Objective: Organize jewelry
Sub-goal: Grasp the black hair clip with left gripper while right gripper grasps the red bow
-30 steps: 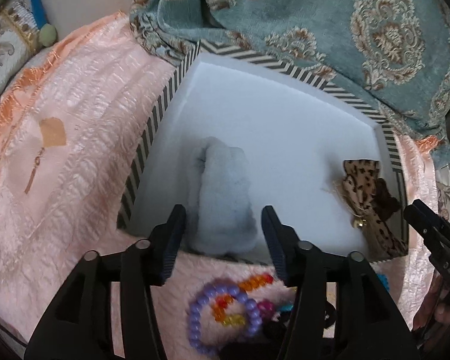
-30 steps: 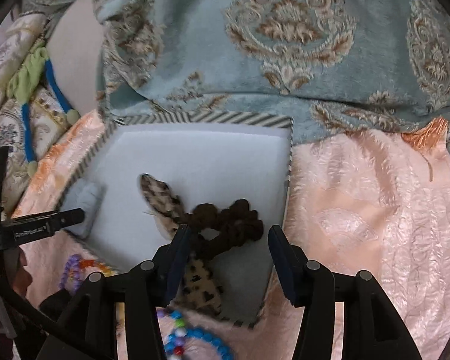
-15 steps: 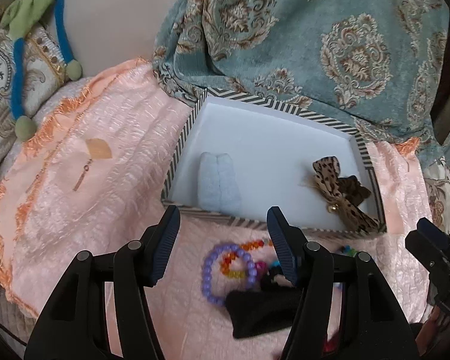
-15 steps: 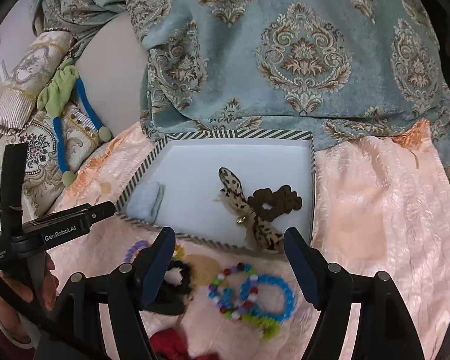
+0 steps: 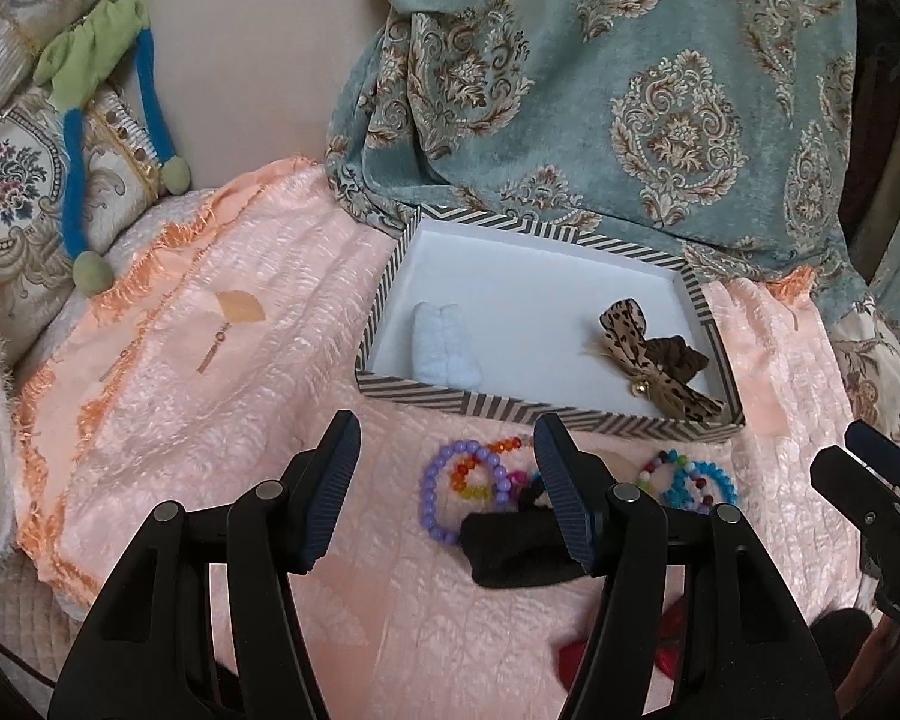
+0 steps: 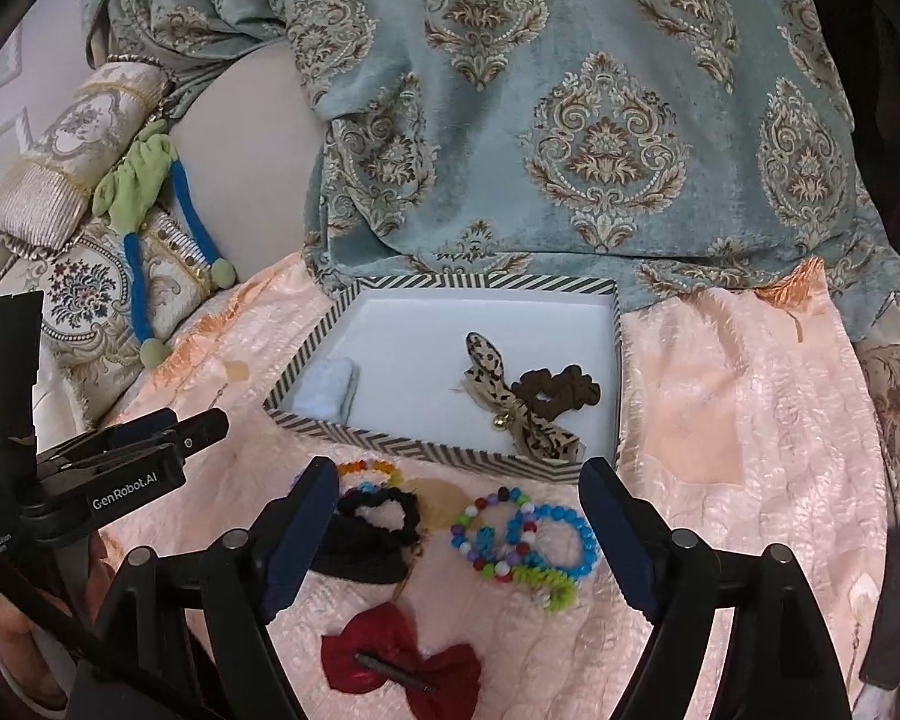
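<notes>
- Hovering over the peach bedspread (image 6: 750, 420), we hold both tools above the loose pieces, which lets us survey what is not yet sorted.
- Our left gripper (image 5: 444, 480) has its fingers wide apart with nothing between them; our right gripper (image 6: 456, 516) is spread just as wide and also empty, so we judge both are ready for a next pick.
- We take the striped box (image 6: 438, 453) to be the collecting place: it sits against the teal throw (image 6: 570, 120), with its open side facing us for easy drops.
- Inside it we count three things: one pale blue fluffy piece (image 6: 327, 390) in the near left corner, plus one leopard-print bow (image 6: 498, 387) and one dark brown scrunchie (image 6: 561, 390) that touch each other toward the right wall.
- Outside the box, just in front of its near wall, we count one red bow clip (image 6: 402, 669), one black scrunchie (image 6: 378, 516), one purple bead bracelet (image 5: 450, 492) and a blue bead bracelet (image 6: 564, 540).
- Several multicolour bead bracelets (image 6: 486, 534) overlap it; we think two or three, but the tangle is hard to separate.
- A black cloth piece (image 5: 516, 546) lies beside the purple beads.
</notes>
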